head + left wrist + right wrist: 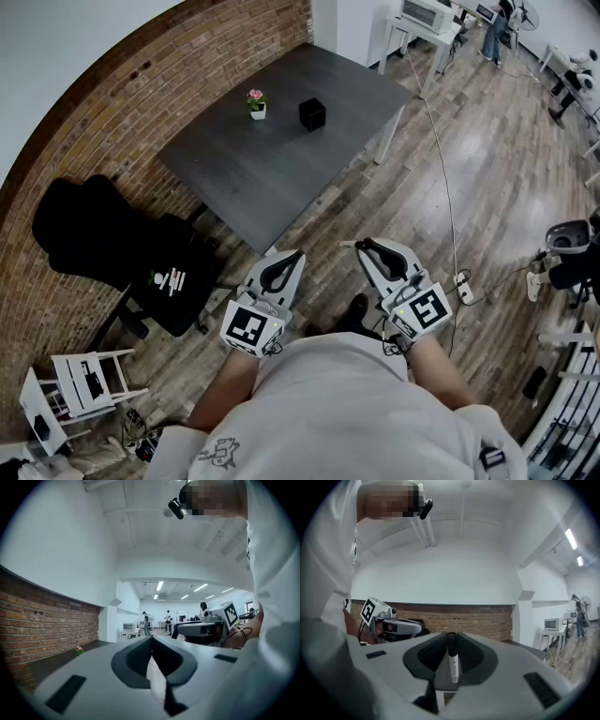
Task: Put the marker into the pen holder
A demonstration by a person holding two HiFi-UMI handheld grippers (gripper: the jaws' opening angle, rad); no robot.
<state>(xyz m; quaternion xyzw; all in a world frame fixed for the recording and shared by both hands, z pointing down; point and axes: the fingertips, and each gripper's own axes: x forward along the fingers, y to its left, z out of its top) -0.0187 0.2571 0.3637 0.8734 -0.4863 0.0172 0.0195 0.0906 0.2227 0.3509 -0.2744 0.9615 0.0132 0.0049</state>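
In the head view a dark table (272, 169) stands beside a brick wall (141, 112). A black cube-shaped pen holder (312, 114) sits toward the table's far end, with a small potted flower (256, 103) near it. The person stands off the table's near corner, well apart from the holder. The left gripper (286, 259) and right gripper (367, 247) are held level, side by side, tips toward the table. In the left gripper view the jaws are pressed together with nothing between them, and the flower shows on the table beyond, at left. In the right gripper view the jaws are partly closed and clamped on a marker (453, 665). It has a white body and a black cap, stands upright, and is held off the table.
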